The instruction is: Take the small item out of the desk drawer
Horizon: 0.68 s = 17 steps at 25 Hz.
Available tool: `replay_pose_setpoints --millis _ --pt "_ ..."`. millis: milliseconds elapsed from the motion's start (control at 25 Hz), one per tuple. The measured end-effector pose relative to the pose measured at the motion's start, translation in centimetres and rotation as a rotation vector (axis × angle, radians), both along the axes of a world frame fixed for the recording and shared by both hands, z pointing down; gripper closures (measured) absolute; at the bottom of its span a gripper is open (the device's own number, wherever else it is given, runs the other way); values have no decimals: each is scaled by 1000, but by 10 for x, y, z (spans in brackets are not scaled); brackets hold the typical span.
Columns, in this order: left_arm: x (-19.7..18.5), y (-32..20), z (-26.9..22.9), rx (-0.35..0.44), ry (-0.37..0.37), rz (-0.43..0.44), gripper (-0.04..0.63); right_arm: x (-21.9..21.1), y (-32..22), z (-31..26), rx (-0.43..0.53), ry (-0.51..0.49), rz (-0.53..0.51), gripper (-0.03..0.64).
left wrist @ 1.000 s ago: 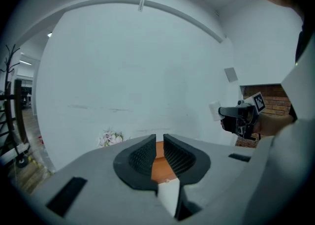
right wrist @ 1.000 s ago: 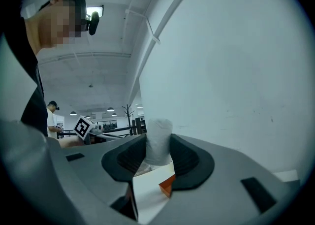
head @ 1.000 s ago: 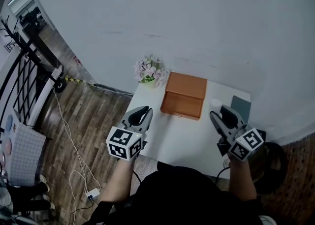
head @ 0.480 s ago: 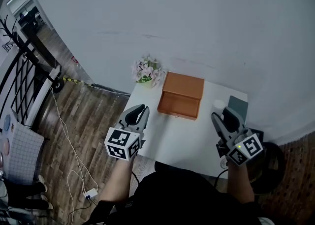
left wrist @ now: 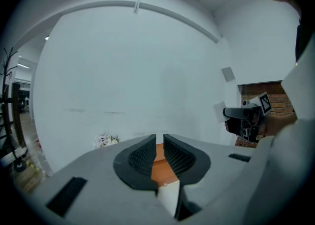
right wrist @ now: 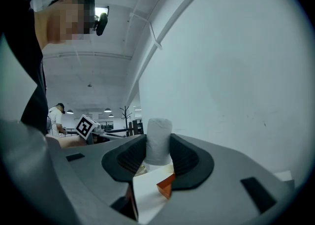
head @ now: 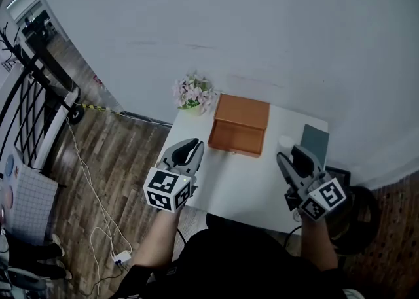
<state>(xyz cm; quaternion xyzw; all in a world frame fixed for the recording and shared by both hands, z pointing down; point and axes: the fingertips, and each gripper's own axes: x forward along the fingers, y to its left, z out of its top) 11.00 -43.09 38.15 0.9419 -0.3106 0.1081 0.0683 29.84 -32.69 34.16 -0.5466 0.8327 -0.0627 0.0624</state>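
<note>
An orange-brown drawer box (head: 241, 124) stands at the back of the white table (head: 242, 180), its front face with a small knob turned toward me. My right gripper (head: 288, 154) hovers over the table's right side and is shut on a small white cylinder (head: 285, 140). In the right gripper view the cylinder (right wrist: 159, 130) stands upright, pressed by both pads of the right gripper (right wrist: 158, 152). My left gripper (head: 190, 147) hangs over the table's left edge, jaws nearly together with nothing between them. In the left gripper view the left gripper (left wrist: 159, 140) points at the orange box (left wrist: 160, 162).
A pot of pale pink flowers (head: 194, 93) sits at the table's back left corner. A dark grey pad (head: 315, 142) lies at the back right. The white wall rises right behind the table. Wooden floor with a cable (head: 91, 180) and a black railing lies to the left.
Both grippers have shifted only slightly over the table. The right gripper keeps the white cylinder and has drifted a little left. The box has not moved.
</note>
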Motion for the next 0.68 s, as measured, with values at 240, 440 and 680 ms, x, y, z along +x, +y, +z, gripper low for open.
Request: replay_pose_setpoints --millis 240,440,680 --pt "-7 -1 3 -8 -5 -12 540 0 -3 5 -18 -16 -3 465" --pt "-9 -4 8 -12 -8 -21 540 -3 -10 8 -21 -23 -21 465" --pt "-9 -5 8 -14 -14 -26 540 -3 -13 9 -26 -25 -33 465"
